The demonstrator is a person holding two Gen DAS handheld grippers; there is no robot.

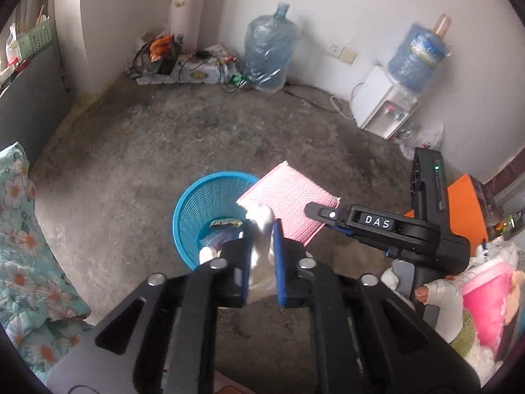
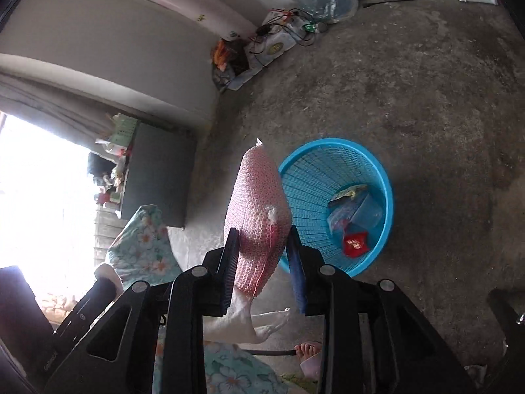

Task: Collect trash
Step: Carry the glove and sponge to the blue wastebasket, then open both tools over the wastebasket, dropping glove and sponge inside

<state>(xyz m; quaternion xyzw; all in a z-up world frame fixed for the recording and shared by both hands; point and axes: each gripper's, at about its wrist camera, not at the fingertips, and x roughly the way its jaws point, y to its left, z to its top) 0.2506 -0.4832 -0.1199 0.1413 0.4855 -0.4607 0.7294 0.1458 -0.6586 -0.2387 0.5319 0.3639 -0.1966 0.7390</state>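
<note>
Over the blue basket (image 2: 334, 207): my left gripper (image 1: 261, 246) pinching white tissue (image 1: 261, 229), my right gripper (image 2: 262, 262) holding the pink mailer (image 2: 259, 203), which I'd judge needs centring over the rim before release.

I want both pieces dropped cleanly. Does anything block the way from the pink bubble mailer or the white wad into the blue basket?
Nothing visible does. The blue basket stands open-topped with only a few wrappers at its bottom. The pink bubble mailer hangs beside its rim, the white wad over its near edge.
</note>
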